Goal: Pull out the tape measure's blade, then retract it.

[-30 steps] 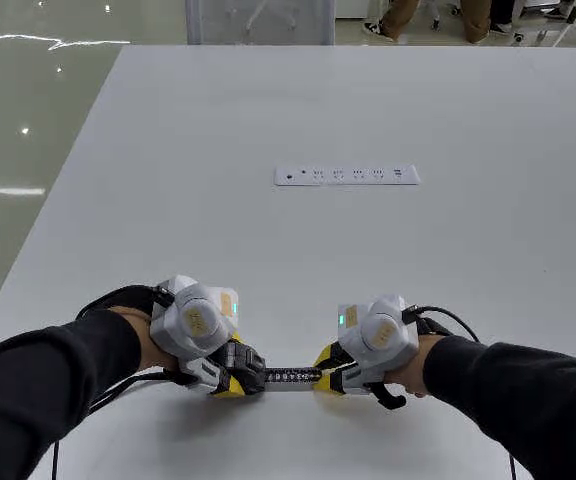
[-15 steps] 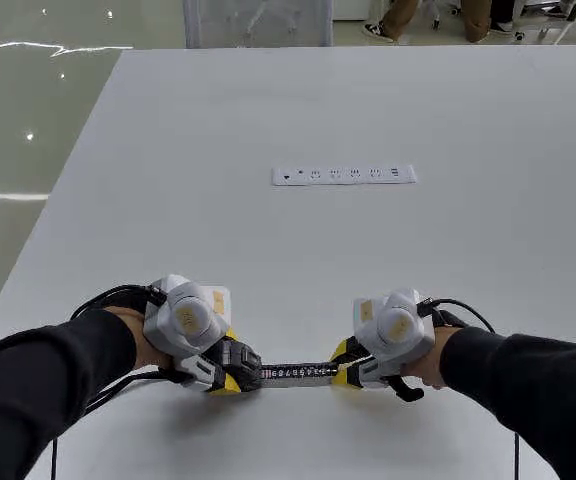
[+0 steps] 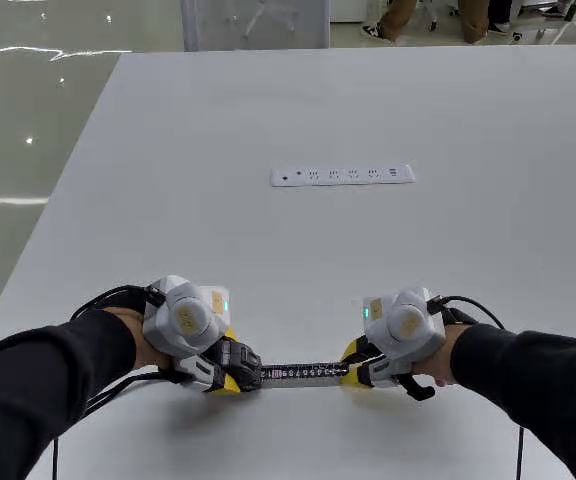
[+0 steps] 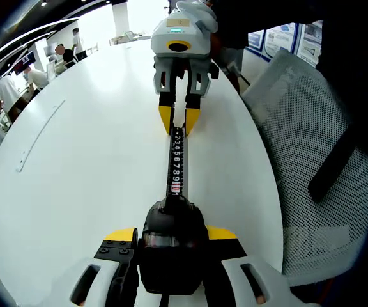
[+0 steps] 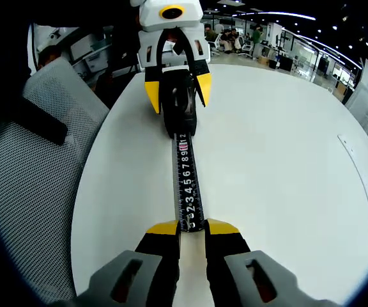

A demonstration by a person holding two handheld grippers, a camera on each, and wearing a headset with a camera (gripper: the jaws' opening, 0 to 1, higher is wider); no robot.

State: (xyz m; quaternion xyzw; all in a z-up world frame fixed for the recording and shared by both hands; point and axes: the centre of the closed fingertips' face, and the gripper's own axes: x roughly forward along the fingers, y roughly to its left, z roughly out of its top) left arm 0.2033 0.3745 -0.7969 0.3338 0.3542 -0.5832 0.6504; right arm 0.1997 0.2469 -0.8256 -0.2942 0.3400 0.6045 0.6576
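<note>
The left tongs [image 4: 171, 233] clamp the tape measure case [image 4: 172, 246] while the right tongs [image 5: 191, 228] pinch the end of its blade [image 5: 187, 174] over the counter [image 3: 298, 260].

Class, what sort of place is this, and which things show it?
Probably an open-plan office or lab: a big white table with a power strip, a mesh chair beside it, people at desks beyond.

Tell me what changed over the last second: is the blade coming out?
Yes. The right gripper, shut on the blade's tip, has moved to the person's right, away from the left gripper, drawing more blade out of the case. The left gripper stayed put, shut on the case. The power strip lies on the table as before.
</note>
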